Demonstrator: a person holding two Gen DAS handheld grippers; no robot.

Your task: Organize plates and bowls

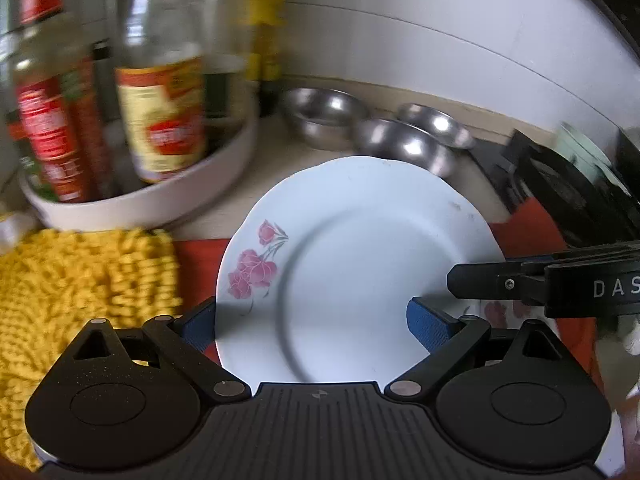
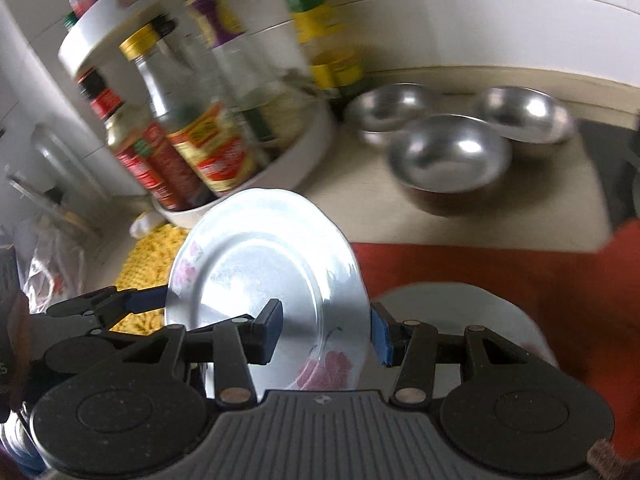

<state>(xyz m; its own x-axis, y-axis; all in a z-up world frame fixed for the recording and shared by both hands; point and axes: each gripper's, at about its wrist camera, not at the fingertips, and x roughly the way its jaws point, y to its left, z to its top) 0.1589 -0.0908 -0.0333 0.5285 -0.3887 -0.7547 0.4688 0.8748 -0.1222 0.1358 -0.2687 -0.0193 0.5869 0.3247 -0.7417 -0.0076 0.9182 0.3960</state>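
Presently both hand-held grippers carry one white floral plate (image 1: 360,264) above the desk (image 2: 352,216). Left hand-held gripper (image 1: 316,330): jaws wide, blue pads set against opposite edges of the plate. Right hand-held gripper (image 2: 326,330): jaws clamped across the plate's rim. Ahead of both stand three steel bowls (image 2: 448,156); ahead-left, a white tray of bottles (image 1: 152,200).

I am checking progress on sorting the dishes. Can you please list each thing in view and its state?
Flowered plate: lifted, tilted, held by both claws.
Left claw: shut on the plate's rim.
Right claw: shut on the plate's rim.
Three steel bowls: upright, empty, separate on the counter.
Second plate: lying flat on the red mat.
Bottles: upright in the white tray.
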